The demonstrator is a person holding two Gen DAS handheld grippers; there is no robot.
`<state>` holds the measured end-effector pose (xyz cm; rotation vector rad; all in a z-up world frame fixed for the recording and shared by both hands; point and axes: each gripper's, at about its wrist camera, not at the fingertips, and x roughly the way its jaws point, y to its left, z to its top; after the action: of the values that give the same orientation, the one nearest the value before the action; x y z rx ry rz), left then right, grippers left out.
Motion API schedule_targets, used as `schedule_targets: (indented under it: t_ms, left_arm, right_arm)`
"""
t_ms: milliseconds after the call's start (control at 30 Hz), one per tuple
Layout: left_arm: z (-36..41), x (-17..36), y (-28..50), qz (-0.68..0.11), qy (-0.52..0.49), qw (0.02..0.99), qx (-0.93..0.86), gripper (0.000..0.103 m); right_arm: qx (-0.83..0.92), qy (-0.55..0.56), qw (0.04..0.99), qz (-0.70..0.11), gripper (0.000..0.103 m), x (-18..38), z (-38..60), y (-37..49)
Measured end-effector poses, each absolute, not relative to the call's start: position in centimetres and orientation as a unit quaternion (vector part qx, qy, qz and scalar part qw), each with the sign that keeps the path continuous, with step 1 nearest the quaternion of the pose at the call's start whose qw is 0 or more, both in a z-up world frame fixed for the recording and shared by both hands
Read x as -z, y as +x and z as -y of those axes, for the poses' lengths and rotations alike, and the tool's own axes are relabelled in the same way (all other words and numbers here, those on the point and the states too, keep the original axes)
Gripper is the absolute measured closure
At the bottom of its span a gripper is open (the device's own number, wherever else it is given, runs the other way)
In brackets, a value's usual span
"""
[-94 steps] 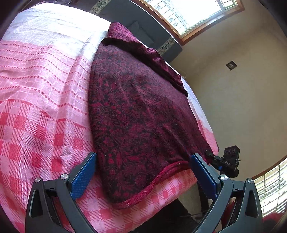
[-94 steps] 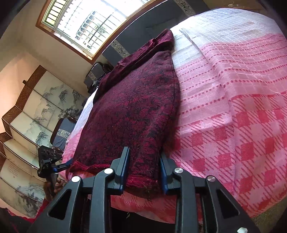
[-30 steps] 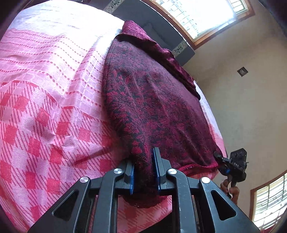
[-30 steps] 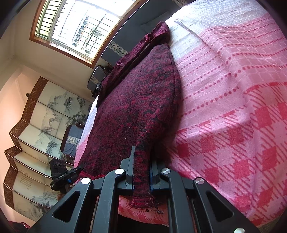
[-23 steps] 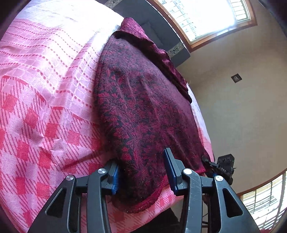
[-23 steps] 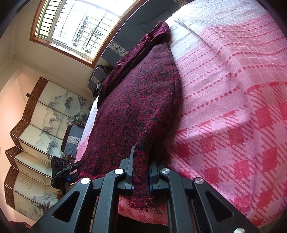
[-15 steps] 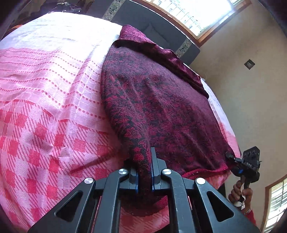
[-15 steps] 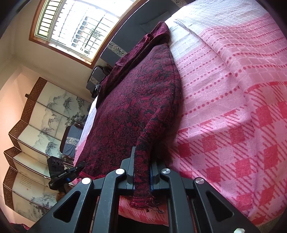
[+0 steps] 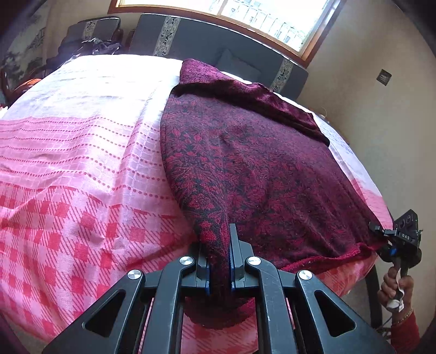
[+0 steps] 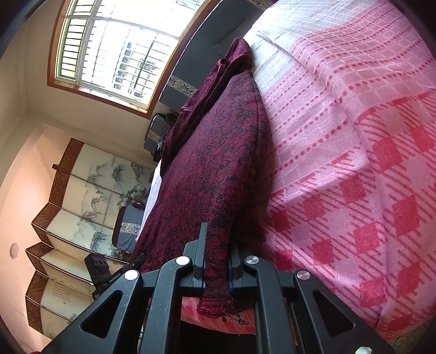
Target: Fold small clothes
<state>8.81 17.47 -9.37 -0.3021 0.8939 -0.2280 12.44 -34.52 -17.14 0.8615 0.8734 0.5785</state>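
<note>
A dark red patterned garment (image 9: 253,168) lies spread flat on a pink checked bedspread (image 9: 81,168). My left gripper (image 9: 218,256) is shut on the garment's near left hem corner and pinches a ridge of cloth. My right gripper (image 10: 216,261) is shut on the near right hem corner of the garment (image 10: 218,152); the frayed hem hangs below the jaws. Each gripper shows in the other's view: the right one (image 9: 403,239) at the far right, the left one (image 10: 109,275) at the lower left.
A dark headboard (image 9: 207,40) and a window (image 9: 272,19) stand behind the bed. A folding painted screen (image 10: 81,196) and a padded chair (image 10: 128,228) stand beside it. The bedspread (image 10: 354,136) stretches out on both sides of the garment.
My left gripper opened briefly, then shut again on the hem corner and now lifts it slightly. My right gripper has stayed shut on its corner.
</note>
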Motion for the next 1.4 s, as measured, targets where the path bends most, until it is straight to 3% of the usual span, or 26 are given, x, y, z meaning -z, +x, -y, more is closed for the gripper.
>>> schedule_targets:
  t_ms: [700, 1400]
  left_arm:
    - [-16.7, 5.9, 10.5, -0.413, -0.090, 0.901, 0.095, 0.093]
    - [-18.5, 1.6, 13.7, -0.399, -0.146, 0.898, 0.113, 0.092]
  right_arm:
    - [-0.301, 0.412, 0.775, -0.374, 0.094, 12.7, 35.0, 14.2]
    - [-0.323, 0.440, 0.765, -0.342, 0.094, 8.6, 35.9, 17.8]
